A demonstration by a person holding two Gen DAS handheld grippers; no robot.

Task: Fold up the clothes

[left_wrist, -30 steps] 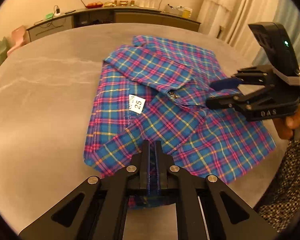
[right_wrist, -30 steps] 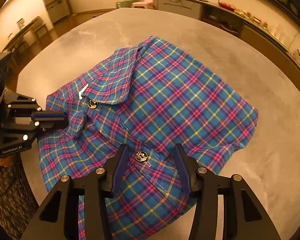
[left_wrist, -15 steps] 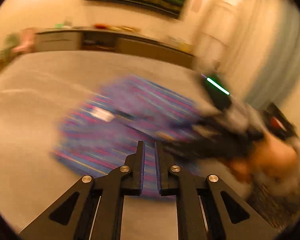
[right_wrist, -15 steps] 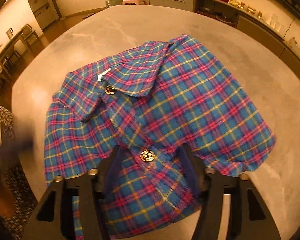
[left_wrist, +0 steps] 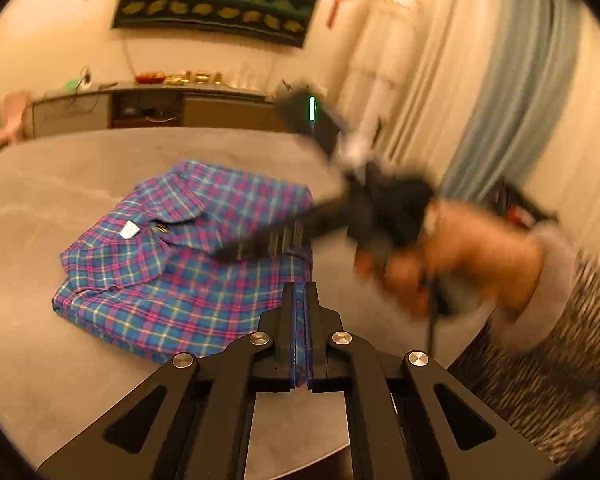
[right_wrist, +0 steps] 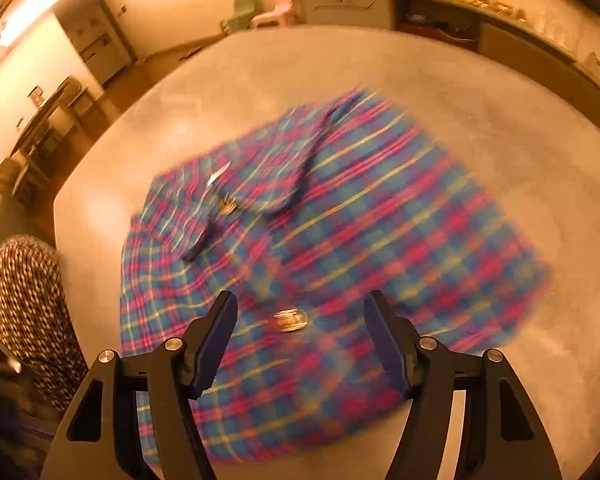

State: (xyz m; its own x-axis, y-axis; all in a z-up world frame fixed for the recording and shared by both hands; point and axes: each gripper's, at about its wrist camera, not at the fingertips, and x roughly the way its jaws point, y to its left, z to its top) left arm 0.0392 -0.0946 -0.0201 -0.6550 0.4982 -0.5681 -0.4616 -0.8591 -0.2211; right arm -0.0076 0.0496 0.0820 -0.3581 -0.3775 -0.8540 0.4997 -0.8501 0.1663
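Observation:
A blue, pink and yellow plaid shirt [left_wrist: 188, 248] lies folded, collar up, on a round grey table [left_wrist: 52, 184]. My left gripper [left_wrist: 299, 294] is shut with nothing between its pads, off the shirt's near right corner. My right gripper [left_wrist: 260, 246], blurred, reaches over the shirt's right side, held by a hand [left_wrist: 440, 268]. In the right wrist view the right gripper [right_wrist: 300, 304] stands open above the blurred shirt [right_wrist: 360, 232], and its pads do not press the cloth. A metal button [right_wrist: 290, 319] shows between its fingers.
The table [right_wrist: 500, 140] has bare grey surface all round the shirt. A person's patterned garment [left_wrist: 560, 340] is at the near right edge. A low sideboard [left_wrist: 148, 108] runs along the far wall, curtains [left_wrist: 500, 100] hang at the right, and small chairs [right_wrist: 276, 6] stand beyond.
My left gripper has drawn back and risen from the shirt's near edge, staying shut. The right gripper's jaws have widened over the shirt front, and its view is now blurred.

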